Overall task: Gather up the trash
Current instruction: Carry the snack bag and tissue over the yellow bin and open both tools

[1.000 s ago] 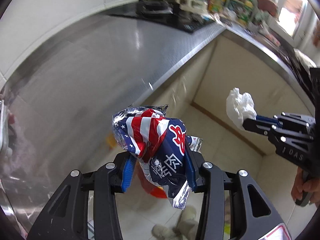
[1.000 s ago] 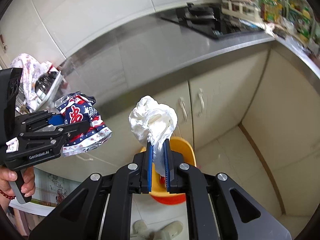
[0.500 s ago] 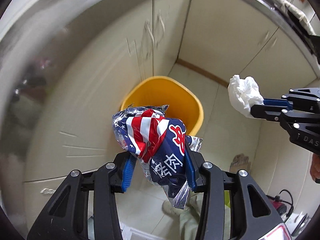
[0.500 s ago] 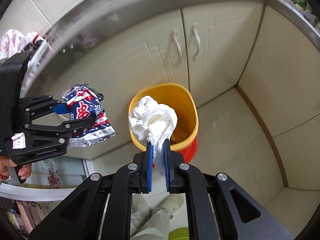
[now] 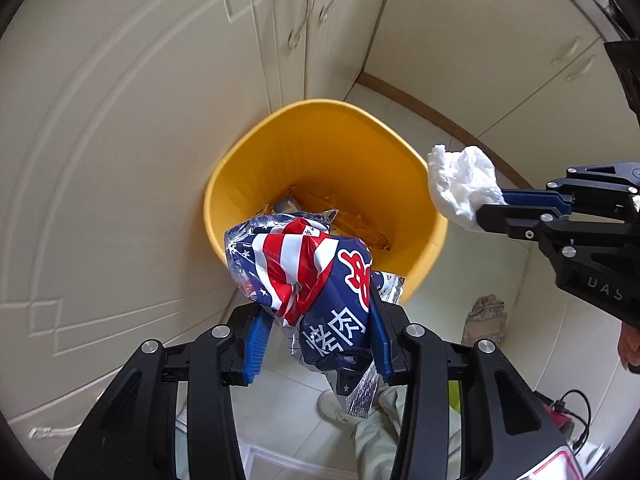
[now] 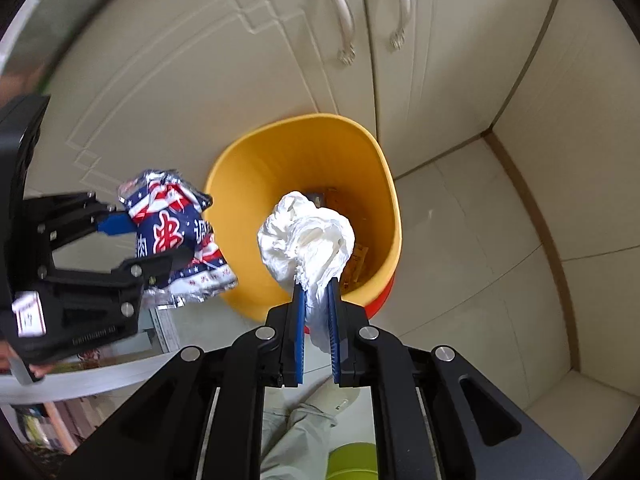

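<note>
My left gripper (image 5: 316, 320) is shut on a crumpled snack wrapper (image 5: 312, 276) printed in red, white and blue; it hangs over the near rim of a yellow trash bin (image 5: 320, 140) on the floor. My right gripper (image 6: 317, 300) is shut on a wad of white tissue (image 6: 308, 240), held above the same bin (image 6: 312, 140). In the left wrist view the right gripper (image 5: 492, 208) with its tissue (image 5: 460, 184) sits by the bin's right rim. From the right wrist camera, the left gripper (image 6: 140, 240) and wrapper (image 6: 176, 232) are just left of the bin. Scraps lie in the bin's bottom.
Cream cabinet doors (image 6: 200, 60) with curved handles (image 6: 344, 12) stand right behind the bin. Pale floor tiles (image 6: 472, 240) spread to the right. A person's trouser leg (image 6: 296, 432) and shoe are below the grippers. A green container (image 6: 352, 460) sits at the bottom edge.
Both grippers have come down from countertop height toward the floor. The yellow bin now looks larger and lies directly beneath them. Both grips are unchanged.
</note>
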Available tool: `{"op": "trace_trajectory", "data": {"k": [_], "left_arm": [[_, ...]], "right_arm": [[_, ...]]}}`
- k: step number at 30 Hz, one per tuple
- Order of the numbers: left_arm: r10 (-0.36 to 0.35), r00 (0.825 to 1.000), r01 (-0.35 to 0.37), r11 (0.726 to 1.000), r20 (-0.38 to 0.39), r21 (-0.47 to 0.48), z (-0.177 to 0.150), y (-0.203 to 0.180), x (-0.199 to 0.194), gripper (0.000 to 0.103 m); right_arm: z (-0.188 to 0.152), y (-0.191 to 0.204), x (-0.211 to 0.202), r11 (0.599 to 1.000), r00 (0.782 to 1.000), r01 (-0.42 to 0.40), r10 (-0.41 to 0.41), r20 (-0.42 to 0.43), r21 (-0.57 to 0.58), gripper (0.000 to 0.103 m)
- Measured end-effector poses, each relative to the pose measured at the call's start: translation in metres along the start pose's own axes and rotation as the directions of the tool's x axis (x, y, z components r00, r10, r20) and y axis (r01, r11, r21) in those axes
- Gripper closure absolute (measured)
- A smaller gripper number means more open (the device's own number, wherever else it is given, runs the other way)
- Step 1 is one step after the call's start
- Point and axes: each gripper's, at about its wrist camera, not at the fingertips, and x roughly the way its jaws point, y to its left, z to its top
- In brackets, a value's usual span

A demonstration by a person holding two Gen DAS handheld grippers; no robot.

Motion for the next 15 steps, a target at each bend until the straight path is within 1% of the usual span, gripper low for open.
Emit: {"op": "trace_trajectory", "data": {"k": [5,15], "left_arm": [[-0.006,1.0,0.006,1.0,-0.025,-0.01,0.006,-0.004,0.025,0.06],[-0.008,0.998,0.007,1.0,-0.057,-0.024,0.011,-0.002,0.055,0.06]], "right_arm": [[0.009,-0.019,0.031,0.997,0.998,-0.04,0.042,-0.043,0.062,0.091],[0.013,-0.022,0.053,0.997,0.996,-0.057,0.06,-0.069,0.046,0.091]]}}
